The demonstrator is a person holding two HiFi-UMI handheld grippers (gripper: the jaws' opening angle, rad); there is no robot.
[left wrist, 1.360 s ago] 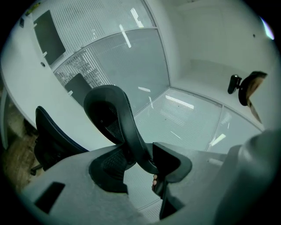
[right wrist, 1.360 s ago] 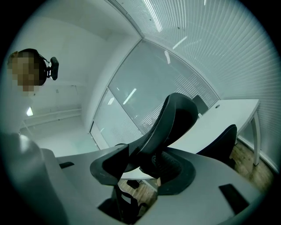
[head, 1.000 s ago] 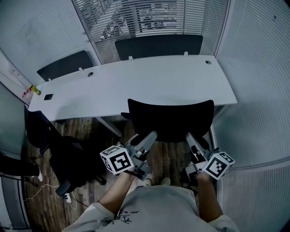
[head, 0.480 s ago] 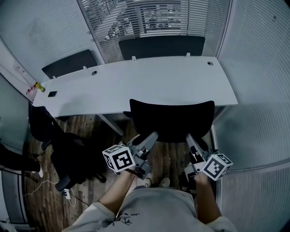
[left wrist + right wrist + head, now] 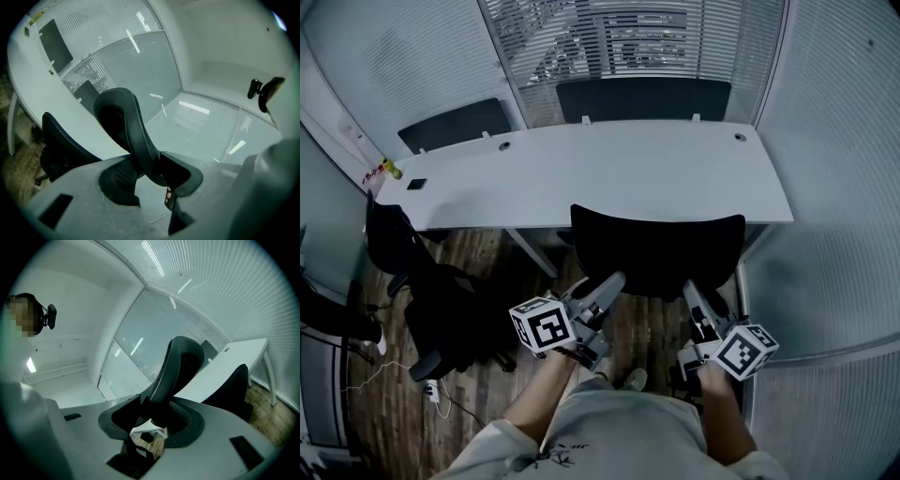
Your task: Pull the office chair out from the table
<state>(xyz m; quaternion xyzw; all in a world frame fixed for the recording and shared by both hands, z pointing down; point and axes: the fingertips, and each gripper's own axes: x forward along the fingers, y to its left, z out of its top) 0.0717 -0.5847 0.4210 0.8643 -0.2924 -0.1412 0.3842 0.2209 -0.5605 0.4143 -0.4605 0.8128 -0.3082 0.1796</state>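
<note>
The black office chair's backrest (image 5: pixel 656 248) stands at the near edge of the white table (image 5: pixel 581 173), its seat tucked under. My left gripper (image 5: pixel 614 281) is shut on the backrest's lower left edge, and my right gripper (image 5: pixel 689 286) on its lower right edge. In the left gripper view the curved backrest rim (image 5: pixel 126 122) runs between the jaws of the left gripper (image 5: pixel 150 173), pads pressed on it. The right gripper view shows the same rim (image 5: pixel 180 362) pinched in the right gripper (image 5: pixel 157 416).
Two black chairs (image 5: pixel 642 98) (image 5: pixel 455 124) stand beyond the table against blinds. Another black chair (image 5: pixel 441 314) sits at the left on the wood floor, with a cable (image 5: pixel 394 384) near it. A phone (image 5: pixel 416 184) lies at the table's left end. A frosted wall (image 5: pixel 834 234) is close on the right.
Both grippers keep hold of the backrest and have drawn slightly toward me with it. The head view has drifted, so the table and the left chair sit a little further right.
</note>
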